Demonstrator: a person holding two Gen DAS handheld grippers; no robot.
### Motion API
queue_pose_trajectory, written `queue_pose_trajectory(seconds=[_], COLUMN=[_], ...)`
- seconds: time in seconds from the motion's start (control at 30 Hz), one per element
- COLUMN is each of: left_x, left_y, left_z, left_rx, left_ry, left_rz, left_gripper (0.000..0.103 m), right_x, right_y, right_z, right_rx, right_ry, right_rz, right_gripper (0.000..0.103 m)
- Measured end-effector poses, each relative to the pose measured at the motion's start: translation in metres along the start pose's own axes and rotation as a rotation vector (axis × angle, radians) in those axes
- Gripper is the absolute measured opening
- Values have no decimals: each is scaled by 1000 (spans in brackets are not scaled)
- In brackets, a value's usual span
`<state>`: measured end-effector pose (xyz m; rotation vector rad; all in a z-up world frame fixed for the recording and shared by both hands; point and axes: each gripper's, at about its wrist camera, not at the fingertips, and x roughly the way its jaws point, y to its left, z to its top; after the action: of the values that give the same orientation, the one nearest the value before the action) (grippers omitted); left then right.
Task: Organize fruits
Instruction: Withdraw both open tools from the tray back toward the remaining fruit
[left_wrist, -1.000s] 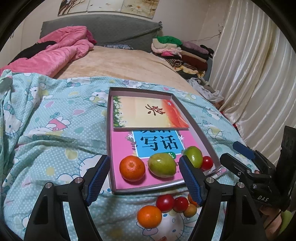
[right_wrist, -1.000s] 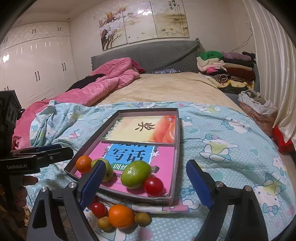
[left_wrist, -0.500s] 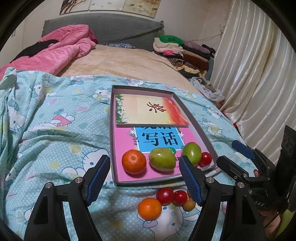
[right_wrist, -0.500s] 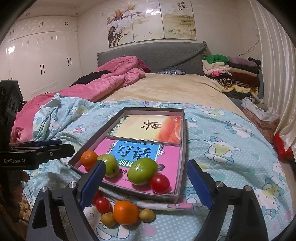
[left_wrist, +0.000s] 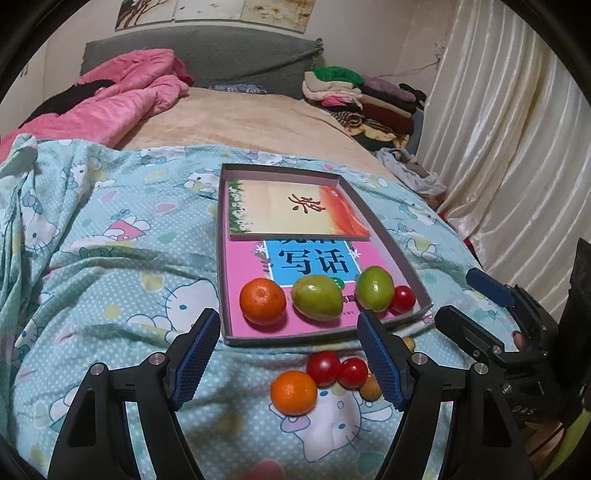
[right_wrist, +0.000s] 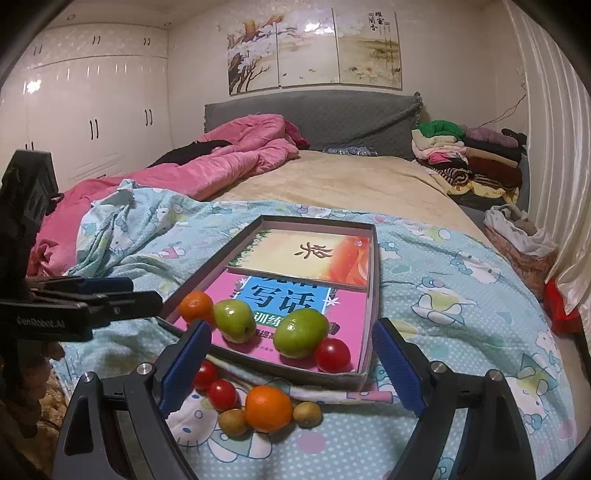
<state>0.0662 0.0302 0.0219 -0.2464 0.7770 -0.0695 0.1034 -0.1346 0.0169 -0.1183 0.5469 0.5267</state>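
Left claw open and empty, right claw likewise, loose orange apparently untouched before tray

Bed under a cartoon-cat sheet: shallow box, loose fruit pile, pink quilt.

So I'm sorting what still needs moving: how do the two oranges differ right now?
The orange in the tray lies on the pink book beside a green fruit; the orange on the bedspread lies outside the tray, among cherry tomatoes and small brownish fruits. The first is farther from the right gripper. Both look alike in colour and size; neither is gripped.
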Motion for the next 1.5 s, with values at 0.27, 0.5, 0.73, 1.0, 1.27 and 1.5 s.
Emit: queue_pose_trajectory(seconds=[0.27, 0.5, 0.73, 1.0, 1.27, 1.5], left_x=[-2, 1, 2, 2, 3, 3], left_y=[-8, -10, -4, -3, -5, -8], left_z=[-6, -11, -14, -20, -26, -29], left_rx=[27, 40, 12, -1, 3, 15], left_ry=[11, 36, 65, 94, 122, 130], left_rz=[7, 12, 16, 19, 16, 17], left_gripper=[78, 78, 78, 78, 78, 78], right_x=[-6, -10, -13, -12, -7, -2], right_y=[2, 5, 6, 6, 5, 10], right_z=[-1, -3, -5, -8, -13, -16], right_rx=[8, 24, 59, 86, 114, 108], right_ry=[10, 29, 49, 84, 125, 162], right_rz=[0, 2, 16, 27, 52, 74], right_gripper=[89, 89, 89, 89, 80, 68])
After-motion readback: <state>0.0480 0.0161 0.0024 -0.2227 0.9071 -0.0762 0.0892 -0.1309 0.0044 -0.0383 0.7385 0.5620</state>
